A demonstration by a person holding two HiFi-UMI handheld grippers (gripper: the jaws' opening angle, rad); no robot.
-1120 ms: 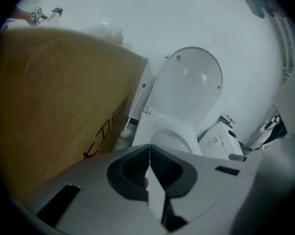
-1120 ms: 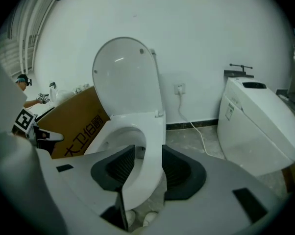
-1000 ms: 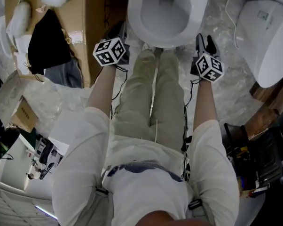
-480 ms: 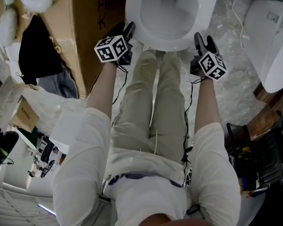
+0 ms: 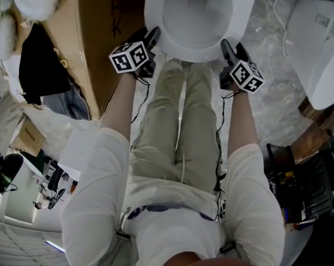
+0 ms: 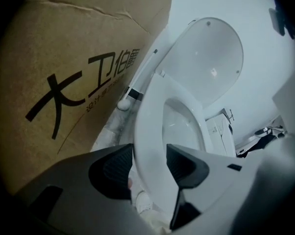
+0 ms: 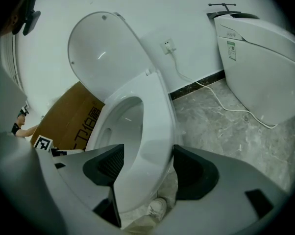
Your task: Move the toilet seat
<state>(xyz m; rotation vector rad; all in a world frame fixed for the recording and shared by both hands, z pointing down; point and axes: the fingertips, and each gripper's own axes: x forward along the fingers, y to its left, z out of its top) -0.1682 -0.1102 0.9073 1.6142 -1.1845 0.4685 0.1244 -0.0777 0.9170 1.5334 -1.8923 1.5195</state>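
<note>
The white toilet seat (image 5: 196, 53) lies down on the bowl, its lid (image 7: 101, 48) standing up behind. My left gripper (image 5: 151, 37) is at the seat's left front edge. In the left gripper view the seat rim (image 6: 152, 126) passes between the jaws of that gripper (image 6: 150, 168), which are opening, the pads not pressing on it. My right gripper (image 5: 229, 47) is at the right front edge. Its jaws (image 7: 148, 168) are opening too and straddle the seat rim (image 7: 155, 126), with a gap at the left pad.
A tall cardboard box (image 5: 92, 32) stands close on the left, with black cloth (image 5: 42, 65) beside it. A second white toilet (image 5: 317, 43) stands on the right, with a white cable (image 7: 206, 89) across the marble floor. The person's legs (image 5: 178, 110) are right at the bowl's front.
Both grippers have moved in against the seat's front sides, the right one inward and up. The left jaws now reach along the rim.
</note>
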